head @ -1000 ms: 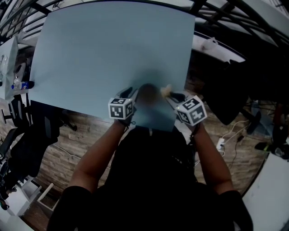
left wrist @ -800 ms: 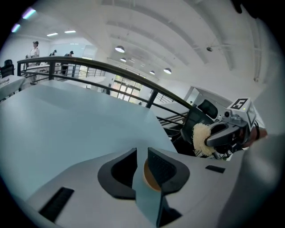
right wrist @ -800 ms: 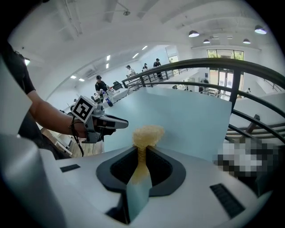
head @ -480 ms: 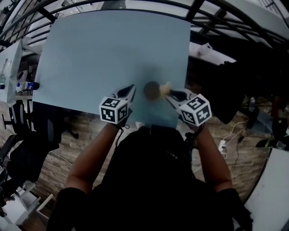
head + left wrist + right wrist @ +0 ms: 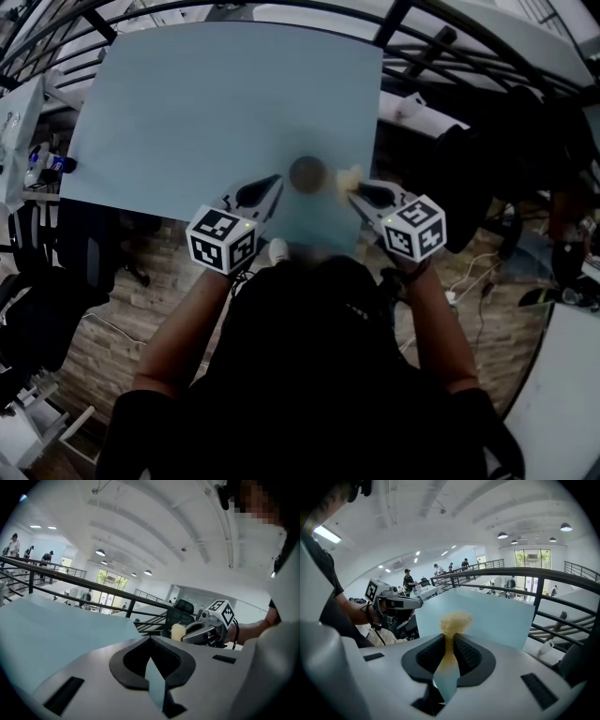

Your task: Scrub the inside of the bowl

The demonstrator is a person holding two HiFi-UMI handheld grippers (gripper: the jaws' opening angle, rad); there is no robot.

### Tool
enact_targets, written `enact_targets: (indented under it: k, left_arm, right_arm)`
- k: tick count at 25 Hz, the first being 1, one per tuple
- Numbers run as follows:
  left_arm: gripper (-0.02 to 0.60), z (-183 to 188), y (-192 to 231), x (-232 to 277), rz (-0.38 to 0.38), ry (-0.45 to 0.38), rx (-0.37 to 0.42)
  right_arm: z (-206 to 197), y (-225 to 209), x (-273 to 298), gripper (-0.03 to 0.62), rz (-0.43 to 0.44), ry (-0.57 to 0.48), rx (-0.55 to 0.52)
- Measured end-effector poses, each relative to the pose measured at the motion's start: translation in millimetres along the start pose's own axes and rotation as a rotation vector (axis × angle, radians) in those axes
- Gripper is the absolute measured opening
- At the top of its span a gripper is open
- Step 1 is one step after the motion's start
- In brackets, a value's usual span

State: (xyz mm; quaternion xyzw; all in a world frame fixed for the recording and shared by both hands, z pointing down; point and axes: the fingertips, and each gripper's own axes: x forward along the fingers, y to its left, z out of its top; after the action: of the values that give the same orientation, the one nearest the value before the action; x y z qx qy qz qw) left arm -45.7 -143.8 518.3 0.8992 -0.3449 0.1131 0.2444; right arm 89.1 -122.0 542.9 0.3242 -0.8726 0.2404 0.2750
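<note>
A small dark round bowl (image 5: 307, 173) stands on the pale blue table (image 5: 216, 103) near its front edge. Both grippers hover above the table on this side of the bowl, apart from it. My left gripper (image 5: 270, 186) is at the bowl's lower left, and its jaws (image 5: 151, 640) are shut with nothing between them. To the bowl's right, my right gripper (image 5: 356, 193) is shut on a yellow scrub sponge (image 5: 348, 175), whose fuzzy top pokes out above the pads (image 5: 455, 620). Neither gripper view shows the bowl.
The table is a raised platform with black railings (image 5: 412, 37) behind it and a brick floor (image 5: 112, 328) below its front edge. Bottles (image 5: 42, 164) sit on a white table at far left. Dark chairs (image 5: 56, 272) stand lower left.
Both grippers have risen off the table and drawn back from the bowl. The left one no longer flanks the bowl. The bowl stays on the table, the sponge still in the right gripper.
</note>
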Motion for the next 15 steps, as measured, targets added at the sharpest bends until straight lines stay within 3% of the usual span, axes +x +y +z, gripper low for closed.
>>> enact_targets:
  k: [6, 15]
  left_arm:
    - [-0.003, -17.3, -51.7, -8.5, 0.055, -0.023, -0.016]
    - [-0.003, -66.1, -164.6, -11.4, 0.113, -0.036, -0.08]
  right_arm:
    - [-31.1, 11.5, -33.9, 0.064, 0.061, -0.019, -0.028]
    - [-101.7, 31.3, -118.6, 0.063, 0.14, -0.032, -0.061]
